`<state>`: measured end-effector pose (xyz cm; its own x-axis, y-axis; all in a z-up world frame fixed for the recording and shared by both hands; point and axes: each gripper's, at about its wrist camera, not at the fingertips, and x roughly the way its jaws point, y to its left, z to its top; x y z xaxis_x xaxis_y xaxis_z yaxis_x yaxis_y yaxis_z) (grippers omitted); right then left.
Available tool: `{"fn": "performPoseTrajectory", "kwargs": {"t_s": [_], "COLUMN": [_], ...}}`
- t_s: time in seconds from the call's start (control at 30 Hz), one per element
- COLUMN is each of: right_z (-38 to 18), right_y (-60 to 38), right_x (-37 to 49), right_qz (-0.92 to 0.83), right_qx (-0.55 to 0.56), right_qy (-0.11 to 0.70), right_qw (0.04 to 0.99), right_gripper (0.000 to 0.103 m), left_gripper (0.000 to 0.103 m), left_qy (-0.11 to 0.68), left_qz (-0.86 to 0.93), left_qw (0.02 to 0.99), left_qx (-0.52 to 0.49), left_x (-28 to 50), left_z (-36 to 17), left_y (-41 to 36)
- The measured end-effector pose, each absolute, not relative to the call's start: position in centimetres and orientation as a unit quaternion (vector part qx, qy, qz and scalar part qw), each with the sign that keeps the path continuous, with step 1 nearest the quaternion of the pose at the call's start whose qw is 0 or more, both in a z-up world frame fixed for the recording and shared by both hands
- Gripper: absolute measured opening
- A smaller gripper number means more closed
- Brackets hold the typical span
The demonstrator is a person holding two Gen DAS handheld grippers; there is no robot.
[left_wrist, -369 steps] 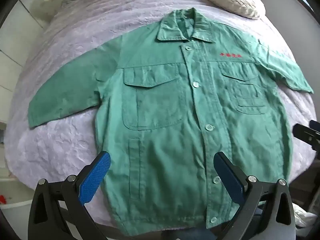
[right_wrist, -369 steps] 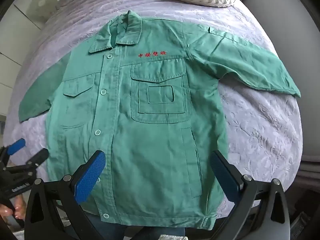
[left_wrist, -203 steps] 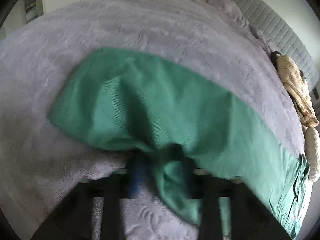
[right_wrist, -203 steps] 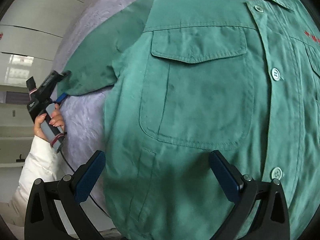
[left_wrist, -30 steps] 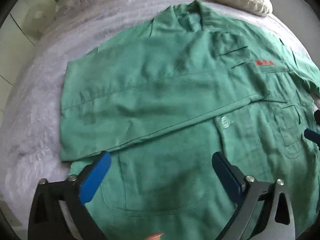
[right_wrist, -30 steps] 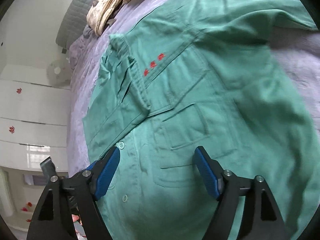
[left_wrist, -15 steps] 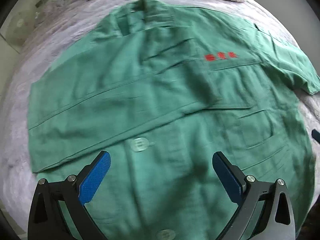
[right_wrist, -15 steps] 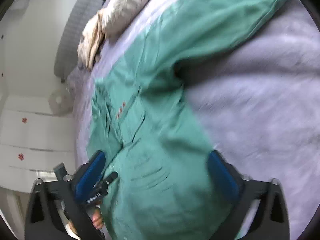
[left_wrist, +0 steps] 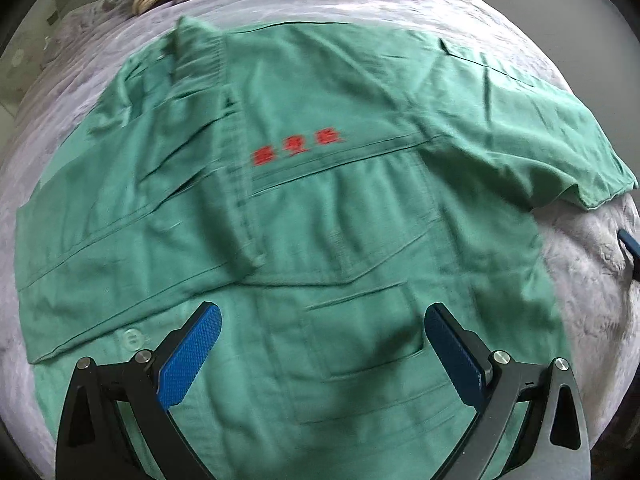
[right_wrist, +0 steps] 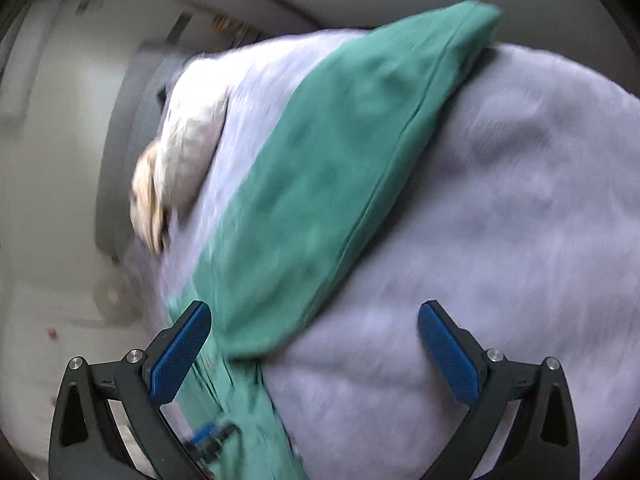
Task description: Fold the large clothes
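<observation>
I see the green jacket (left_wrist: 320, 216) lying collar-far on the lilac bedspread (left_wrist: 592, 280); my left gripper (left_wrist: 320, 344) and right gripper (right_wrist: 316, 340) gape wide, empty.

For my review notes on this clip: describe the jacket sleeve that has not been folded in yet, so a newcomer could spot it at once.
Start at the lilac bedspread and find the green jacket spread across it. Its unfolded sleeve stretches out sideways past the red embroidered characters, ending in an open cuff on bare bedspread. The other sleeve already lies folded across the chest.
</observation>
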<state>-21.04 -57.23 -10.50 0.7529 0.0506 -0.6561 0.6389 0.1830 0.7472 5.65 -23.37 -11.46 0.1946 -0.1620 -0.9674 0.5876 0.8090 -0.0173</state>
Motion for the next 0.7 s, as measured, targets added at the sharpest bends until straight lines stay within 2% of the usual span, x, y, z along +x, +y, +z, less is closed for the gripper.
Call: {"fn": "performPoseTrajectory", "kwargs": {"t_s": [0.2, 0.5, 0.53, 0.57, 0.63, 0.7], "right_z": [-12.2, -12.3, -12.3, -12.4, -12.7, -12.4], "right_y": [-62.4, -65.2, -65.3, -65.4, -65.6, -65.4], "right_x": [-20.6, -18.0, -17.9, -17.7, -17.5, -16.9], "right_qz": [-0.189, -0.184, -0.185, -0.183, -0.183, -0.176], "right_qx": [0.662, 0.681, 0.685, 0.690, 0.692, 0.688], "right_qy": [0.210, 0.176, 0.174, 0.174, 0.191, 0.189], "right_qw": [0.694, 0.687, 0.683, 0.679, 0.672, 0.678], "right_gripper": [0.103, 0.101, 0.092, 0.057, 0.012, 0.008], "left_gripper": [0.102, 0.102, 0.102, 0.102, 0.102, 0.102], "left_qy": [0.582, 0.584, 0.585, 0.586, 0.580, 0.572], "left_qz": [-0.256, -0.254, -0.256, -0.257, -0.255, -0.250], "left_qw": [0.750, 0.753, 0.752, 0.753, 0.759, 0.766], "left_qx": [0.180, 0.165, 0.160, 0.155, 0.152, 0.151], "left_x": [5.3, 6.5, 6.8, 7.1, 7.7, 7.6], "left_z": [-11.5, -11.0, -10.9, -10.8, -10.6, -10.4], "left_y": [-25.7, -25.8, -25.6, -25.3, -24.6, -24.0]}}
